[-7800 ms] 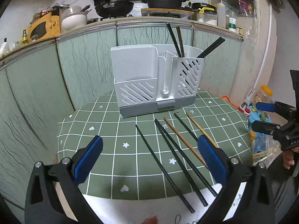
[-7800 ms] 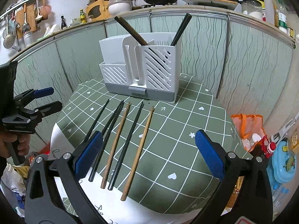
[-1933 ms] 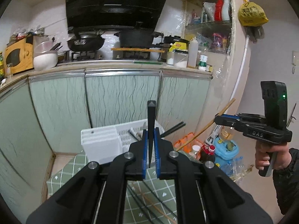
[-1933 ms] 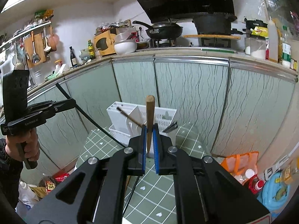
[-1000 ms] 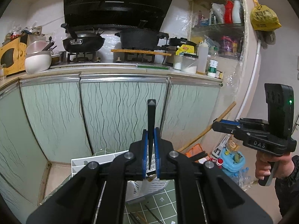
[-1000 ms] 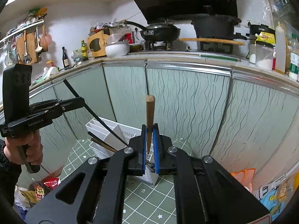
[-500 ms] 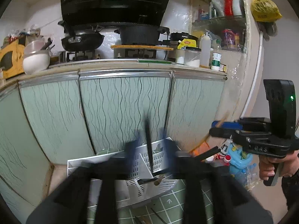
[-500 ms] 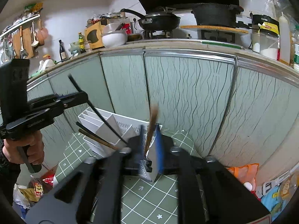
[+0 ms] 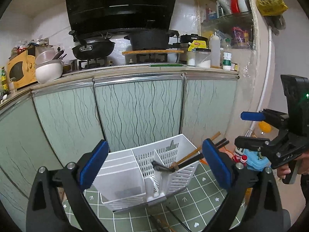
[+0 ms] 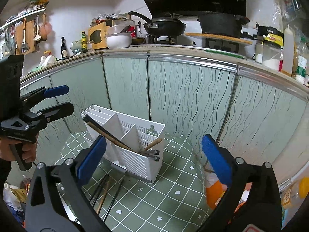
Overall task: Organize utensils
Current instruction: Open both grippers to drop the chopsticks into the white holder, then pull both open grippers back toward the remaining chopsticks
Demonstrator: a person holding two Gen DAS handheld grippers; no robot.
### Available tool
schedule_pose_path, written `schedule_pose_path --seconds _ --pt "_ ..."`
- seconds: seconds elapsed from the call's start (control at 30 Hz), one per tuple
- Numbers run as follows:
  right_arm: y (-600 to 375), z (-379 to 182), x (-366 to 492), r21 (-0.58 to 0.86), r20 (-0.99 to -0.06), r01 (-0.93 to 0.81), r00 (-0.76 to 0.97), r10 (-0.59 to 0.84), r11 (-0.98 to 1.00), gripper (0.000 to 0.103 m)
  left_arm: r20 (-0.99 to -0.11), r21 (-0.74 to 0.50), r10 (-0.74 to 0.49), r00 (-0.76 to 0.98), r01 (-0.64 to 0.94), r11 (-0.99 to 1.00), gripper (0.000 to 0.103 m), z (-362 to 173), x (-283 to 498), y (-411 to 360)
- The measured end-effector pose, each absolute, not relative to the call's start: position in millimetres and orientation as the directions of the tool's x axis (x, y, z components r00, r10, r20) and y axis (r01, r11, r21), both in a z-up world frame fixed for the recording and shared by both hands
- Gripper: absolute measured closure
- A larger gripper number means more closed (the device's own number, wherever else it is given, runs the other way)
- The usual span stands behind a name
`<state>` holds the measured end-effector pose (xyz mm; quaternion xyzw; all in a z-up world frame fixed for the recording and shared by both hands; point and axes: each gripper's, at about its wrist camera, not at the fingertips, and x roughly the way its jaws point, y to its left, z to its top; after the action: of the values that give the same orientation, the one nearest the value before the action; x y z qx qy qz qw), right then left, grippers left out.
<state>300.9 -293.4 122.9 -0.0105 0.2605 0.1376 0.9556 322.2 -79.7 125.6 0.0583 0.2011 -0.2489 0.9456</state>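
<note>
Left gripper [image 9: 152,166] and right gripper [image 10: 154,154], jaws opening, nothing between them. Beyond, on the green checked tablecloth [image 10: 173,189], a white slotted utensil holder [image 9: 146,174] contains black and wooden chopsticks [image 10: 148,150]. Rear cooker [image 9: 193,38] reads "SUPOR".

Left gripper [image 9: 154,164] in foreground, jaws opening, blue pads wide apart, nothing between them. Below and beyond: white utensil caddy [image 9: 123,177] on green checked tablecloth [image 9: 195,208], divided into compartments. Right-hand slotted compartment holds chopsticks leaning out to the right: one wooden chopstick [image 9: 197,150], black chopsticks [image 9: 193,161] beside it. More chopsticks [image 9: 164,222] lie on the cloth in front of the caddy, partly cut off by the frame edge. Right gripper [image 9: 239,127] at right edge, held in a hand [image 9: 287,171], jaws opening, empty. Behind: green cabinet doors [image 9: 139,112], a wok [image 9: 92,48] and a black pot [image 9: 148,39] on the stove.
</note>
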Motion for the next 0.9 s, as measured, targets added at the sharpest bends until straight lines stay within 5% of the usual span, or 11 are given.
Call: schedule_pose_path --seconds 0.9 --pt "-282 131 227 0.064 -0.464 -0.278 0.842 0.276 0.958 0.008 -0.42 0.006 -0.422 0.804 0.467 0.884 0.007 98 244 -52"
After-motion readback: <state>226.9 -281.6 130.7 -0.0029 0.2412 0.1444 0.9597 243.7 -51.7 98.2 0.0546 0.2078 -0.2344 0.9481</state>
